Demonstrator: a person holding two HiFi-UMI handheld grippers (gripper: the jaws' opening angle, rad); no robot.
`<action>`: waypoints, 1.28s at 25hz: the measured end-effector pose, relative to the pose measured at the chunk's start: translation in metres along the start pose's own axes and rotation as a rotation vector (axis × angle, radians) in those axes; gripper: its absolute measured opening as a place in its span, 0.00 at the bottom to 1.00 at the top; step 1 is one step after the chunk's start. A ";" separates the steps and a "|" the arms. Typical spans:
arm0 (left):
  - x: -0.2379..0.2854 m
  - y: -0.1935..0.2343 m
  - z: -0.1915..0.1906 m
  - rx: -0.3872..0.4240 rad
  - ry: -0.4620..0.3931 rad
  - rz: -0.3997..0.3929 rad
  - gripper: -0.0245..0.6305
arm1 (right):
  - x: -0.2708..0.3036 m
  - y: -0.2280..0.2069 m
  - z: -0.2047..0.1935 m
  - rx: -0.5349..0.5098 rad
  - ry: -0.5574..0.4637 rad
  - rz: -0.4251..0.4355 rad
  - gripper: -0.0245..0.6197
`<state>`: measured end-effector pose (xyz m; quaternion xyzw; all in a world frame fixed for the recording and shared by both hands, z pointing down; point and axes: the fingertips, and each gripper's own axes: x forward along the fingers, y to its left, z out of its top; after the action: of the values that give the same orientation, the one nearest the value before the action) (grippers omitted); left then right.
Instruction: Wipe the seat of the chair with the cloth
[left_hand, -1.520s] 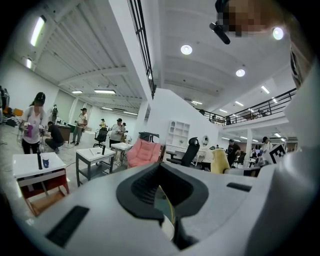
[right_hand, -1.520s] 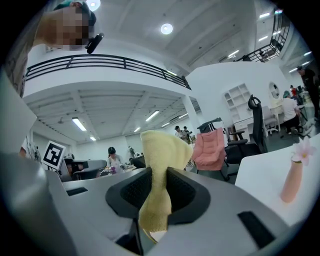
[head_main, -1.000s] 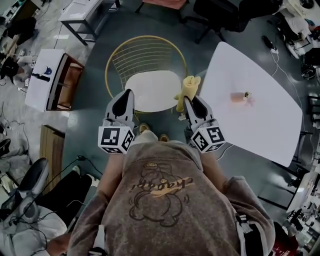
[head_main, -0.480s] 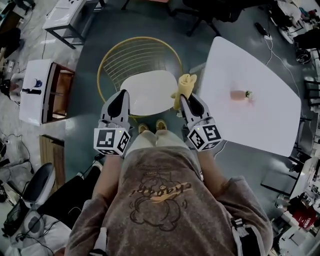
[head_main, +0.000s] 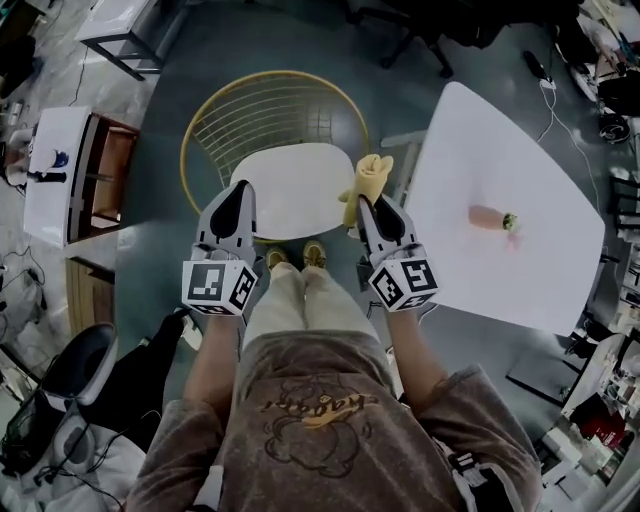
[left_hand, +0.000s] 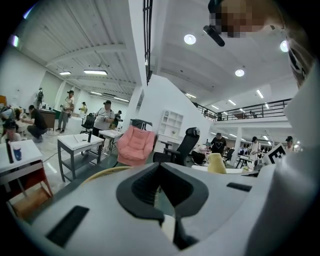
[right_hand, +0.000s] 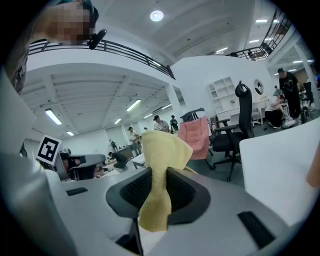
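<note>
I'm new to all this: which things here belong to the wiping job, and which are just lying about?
In the job: cloth, right gripper holding it, chair seat.
Just about: white table, pink item on it, empty left gripper.

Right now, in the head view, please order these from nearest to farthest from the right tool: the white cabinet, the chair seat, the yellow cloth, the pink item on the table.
1. Yellow cloth: clamped in the right tool.
2. White chair seat: just to its left.
3. Pink item: on the white table, to its right.
4. White cabinet: far left.
</note>
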<state>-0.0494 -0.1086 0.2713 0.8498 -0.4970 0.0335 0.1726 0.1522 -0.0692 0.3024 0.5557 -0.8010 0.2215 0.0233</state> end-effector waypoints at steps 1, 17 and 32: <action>0.003 0.006 -0.008 -0.005 0.004 0.005 0.05 | 0.008 -0.002 -0.008 -0.002 0.010 -0.002 0.20; 0.045 0.053 -0.088 -0.043 0.046 0.038 0.05 | 0.123 -0.058 -0.136 -0.040 0.243 -0.062 0.20; 0.061 0.076 -0.148 -0.051 0.070 0.033 0.05 | 0.201 -0.141 -0.256 -0.052 0.482 -0.178 0.20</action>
<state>-0.0666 -0.1451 0.4438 0.8350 -0.5055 0.0533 0.2107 0.1492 -0.1886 0.6364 0.5544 -0.7257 0.3238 0.2473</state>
